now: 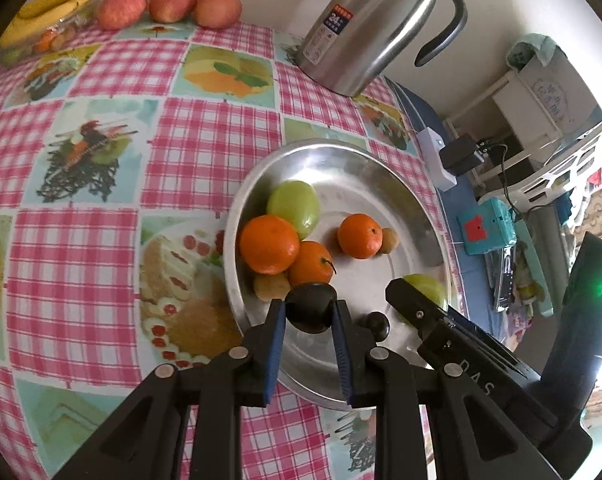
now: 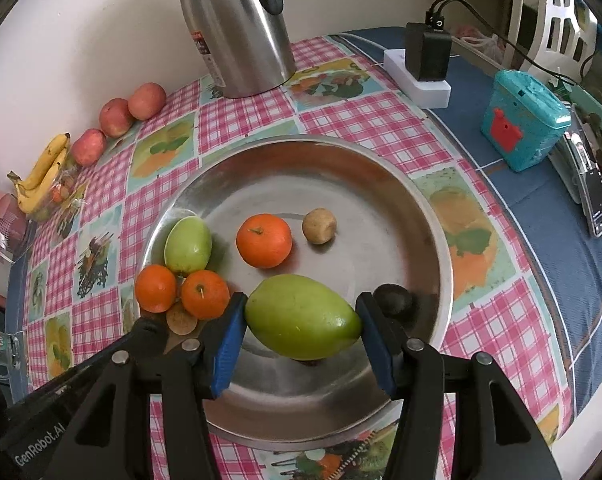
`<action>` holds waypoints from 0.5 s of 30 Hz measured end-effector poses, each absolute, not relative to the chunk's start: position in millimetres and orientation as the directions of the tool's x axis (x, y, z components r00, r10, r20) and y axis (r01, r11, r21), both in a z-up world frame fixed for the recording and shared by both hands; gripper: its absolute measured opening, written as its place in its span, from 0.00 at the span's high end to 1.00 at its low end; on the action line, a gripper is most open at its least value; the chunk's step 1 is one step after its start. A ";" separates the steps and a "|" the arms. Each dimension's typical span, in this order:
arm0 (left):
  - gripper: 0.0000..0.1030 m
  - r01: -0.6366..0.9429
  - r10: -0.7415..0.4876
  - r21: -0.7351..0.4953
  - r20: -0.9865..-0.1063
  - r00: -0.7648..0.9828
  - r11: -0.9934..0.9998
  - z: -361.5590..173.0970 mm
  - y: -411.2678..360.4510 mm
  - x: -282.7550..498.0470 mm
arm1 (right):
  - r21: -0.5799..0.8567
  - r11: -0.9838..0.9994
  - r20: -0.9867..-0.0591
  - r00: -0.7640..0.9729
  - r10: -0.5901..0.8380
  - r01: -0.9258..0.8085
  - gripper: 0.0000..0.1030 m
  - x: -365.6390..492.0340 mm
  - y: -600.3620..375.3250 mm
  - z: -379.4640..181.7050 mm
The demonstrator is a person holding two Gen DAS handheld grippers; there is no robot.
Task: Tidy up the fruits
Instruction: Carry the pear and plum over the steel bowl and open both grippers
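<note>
Left wrist view: your left gripper (image 1: 310, 312) pinches a dark plum (image 1: 311, 307) between its blue pads, low in the middle of the frame, over the near edge of the metal tray (image 1: 333, 160). In the tray you see two green fruits, three oranges and two small brown fruits; a second dark plum (image 1: 377, 323) lies just right of the gripper. At the lower right the other gripper covers part of a green fruit (image 1: 425, 286). Apples (image 1: 173, 0) and bananas (image 1: 57, 0) wait at the upper left, well apart from the tray. To set the plum down well, I think you should lower it next to the second plum, so that the same kinds stay together, and spread the pads only when it touches the metal, because a round fruit rolls easily.

Right wrist view: your right gripper (image 2: 301, 320) holds the large green fruit (image 2: 301, 316) by its two ends, low in the middle of the frame, above the tray floor. The pads touch only the narrow tips, so the hold looks not very safe to me. A smaller green fruit (image 2: 188, 245) lies at the tray's left, touching two oranges (image 2: 181, 290). Bring the large one beside it slowly, keep it level, and do not push the oranges. Release it low.
</note>
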State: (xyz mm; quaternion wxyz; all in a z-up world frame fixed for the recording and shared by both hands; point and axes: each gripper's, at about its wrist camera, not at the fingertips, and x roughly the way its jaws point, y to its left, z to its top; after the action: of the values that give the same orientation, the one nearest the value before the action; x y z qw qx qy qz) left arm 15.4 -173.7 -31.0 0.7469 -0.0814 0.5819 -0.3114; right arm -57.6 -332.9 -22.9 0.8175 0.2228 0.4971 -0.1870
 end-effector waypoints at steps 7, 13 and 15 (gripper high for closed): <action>0.75 0.356 -0.546 -0.480 -0.831 0.108 0.801 -40.1 -173.6 18.7 | 0.195 0.833 -0.895 0.440 -0.065 0.518 0.44 -49.3 -330.4 -28.6; 0.75 0.363 -0.531 -0.465 -0.841 0.103 0.808 -43.5 -177.1 19.1 | 0.194 0.839 -0.900 0.433 -0.054 0.509 0.44 -41.6 -327.5 -33.7; 0.75 0.357 -0.530 -0.466 -0.842 0.103 0.809 -45.2 -178.4 20.2 | 0.195 0.838 -0.901 0.430 -0.052 0.510 0.44 -41.5 -327.2 -35.1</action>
State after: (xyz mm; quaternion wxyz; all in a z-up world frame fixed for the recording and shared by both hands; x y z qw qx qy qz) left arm 20.2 -178.4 -45.2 0.7391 -0.0723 0.5987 -0.3001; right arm -41.5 -327.2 -35.1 0.8146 0.2267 0.5053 -0.1723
